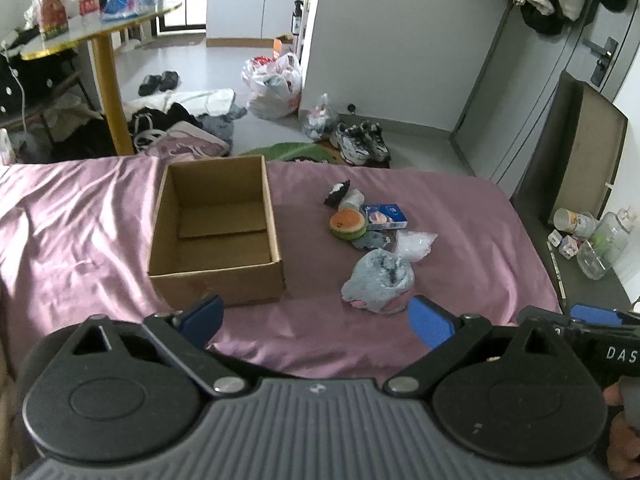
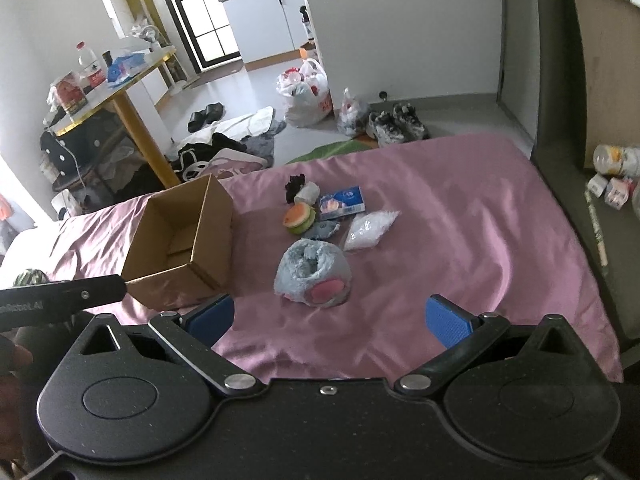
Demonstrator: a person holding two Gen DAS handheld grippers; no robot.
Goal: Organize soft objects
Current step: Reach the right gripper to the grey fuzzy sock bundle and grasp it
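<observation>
Soft objects lie loose on the pink bedsheet, none of them in either gripper. Both the left gripper and the right gripper hover over the near edge of the bed with their blue-padded jaws spread wide and nothing between them. Just ahead of the right gripper sits a fluffy blue plush slipper with a pink patch. Beyond it cluster a grey pouch, a clear plastic bag, an orange-and-green round plush, a blue tissue pack, a white roll and a black fuzzy item. Left of this group stands an open cardboard box, its inside bare.
</observation>
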